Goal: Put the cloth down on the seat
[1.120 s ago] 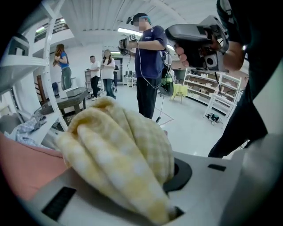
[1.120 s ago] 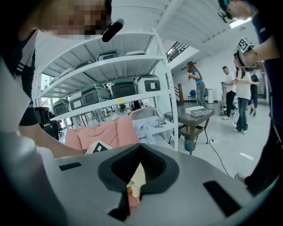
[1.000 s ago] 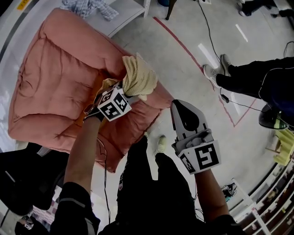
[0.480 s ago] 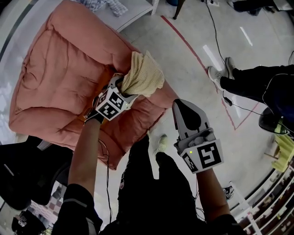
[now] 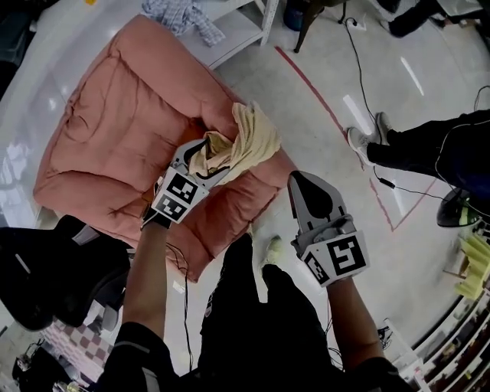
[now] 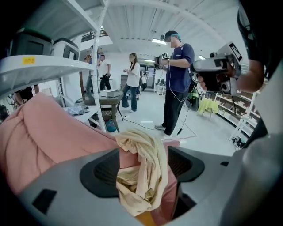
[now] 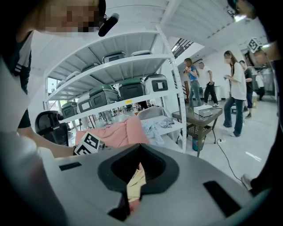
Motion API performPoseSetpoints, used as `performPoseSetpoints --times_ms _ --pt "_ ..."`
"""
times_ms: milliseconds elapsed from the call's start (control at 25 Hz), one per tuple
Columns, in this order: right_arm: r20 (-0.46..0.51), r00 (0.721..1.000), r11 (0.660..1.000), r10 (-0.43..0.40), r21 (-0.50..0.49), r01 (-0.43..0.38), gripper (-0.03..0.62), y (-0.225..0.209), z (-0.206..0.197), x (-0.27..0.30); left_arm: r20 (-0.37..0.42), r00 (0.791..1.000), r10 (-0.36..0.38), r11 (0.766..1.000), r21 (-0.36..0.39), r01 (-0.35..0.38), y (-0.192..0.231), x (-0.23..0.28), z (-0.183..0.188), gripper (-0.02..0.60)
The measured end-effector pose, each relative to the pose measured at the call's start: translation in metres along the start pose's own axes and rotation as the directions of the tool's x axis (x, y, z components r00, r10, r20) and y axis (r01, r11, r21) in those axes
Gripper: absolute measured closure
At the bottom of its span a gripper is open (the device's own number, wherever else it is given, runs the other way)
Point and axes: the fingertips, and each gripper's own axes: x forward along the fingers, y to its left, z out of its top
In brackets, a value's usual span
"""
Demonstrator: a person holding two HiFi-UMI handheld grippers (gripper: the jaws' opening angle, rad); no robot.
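Observation:
The pale yellow cloth [image 5: 243, 142] lies crumpled on the front right edge of the pink cushioned seat [image 5: 115, 130]. My left gripper [image 5: 210, 155] reaches over the seat from below. Its jaws are opening wide on either side of the cloth [image 6: 143, 172], and the pads do not press on it. In the left gripper view the cloth hangs loosely over the seat's pink edge [image 6: 44, 137]. My right gripper [image 5: 305, 184] hovers over the floor to the right of the seat, shut and holding nothing. Through the slit of the right gripper [image 7: 132, 187], the distant cloth and seat show.
A white shelf unit with checked clothes [image 5: 191, 15] stands behind the seat. A person's legs and shoes [image 5: 413, 145] are on the floor at the right, beside a cable [image 5: 360, 69] and red tape line [image 5: 321, 107]. Several people [image 6: 177, 79] stand farther off. Racks hold dark bins [image 7: 128, 90].
The left gripper's jaws have spread from a grip on the cloth to wide apart. The cloth has slumped from an upright bunch onto the seat's edge. The right gripper has barely moved.

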Motion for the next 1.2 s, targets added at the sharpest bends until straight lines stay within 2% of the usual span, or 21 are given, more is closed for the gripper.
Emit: performPoseSetpoints --times_ms 120,240,320,440,720,960,1200 --pt "0.01 1.0 1.0 0.002 0.005 -0.002 0.591 0.003 0.009 -0.015 0.048 0.999 0.015 0.999 -0.041 -0.013 -0.018 -0.022 0.021 0.269" --pt "0.019 1.0 1.0 -0.004 0.01 0.004 0.591 0.003 0.019 -0.033 0.098 0.994 0.044 0.995 -0.093 -0.035 -0.034 -0.043 0.04 0.345" --pt "0.029 1.0 1.0 -0.012 0.008 0.011 0.591 0.001 0.026 -0.043 0.141 0.987 0.078 0.989 -0.136 -0.059 -0.042 -0.055 0.054 0.404" --pt "0.043 0.999 1.0 -0.02 -0.004 0.02 0.591 0.0 0.037 -0.062 0.203 0.972 0.122 0.977 -0.196 -0.081 -0.058 -0.076 0.077 0.45" --pt "0.07 0.997 0.999 -0.026 -0.021 0.027 0.591 0.001 0.059 -0.107 0.307 0.924 0.23 0.943 -0.305 -0.133 -0.09 -0.132 0.129 0.526" --pt "0.092 0.995 0.999 -0.026 -0.038 0.029 0.591 0.006 0.077 -0.147 0.385 0.879 0.282 0.935 -0.315 -0.162 -0.132 -0.181 0.179 0.571" --pt "0.161 0.987 0.996 -0.016 -0.086 0.03 0.591 0.011 0.111 -0.191 0.446 0.834 0.325 0.921 -0.349 -0.173 -0.171 -0.224 0.214 0.575"
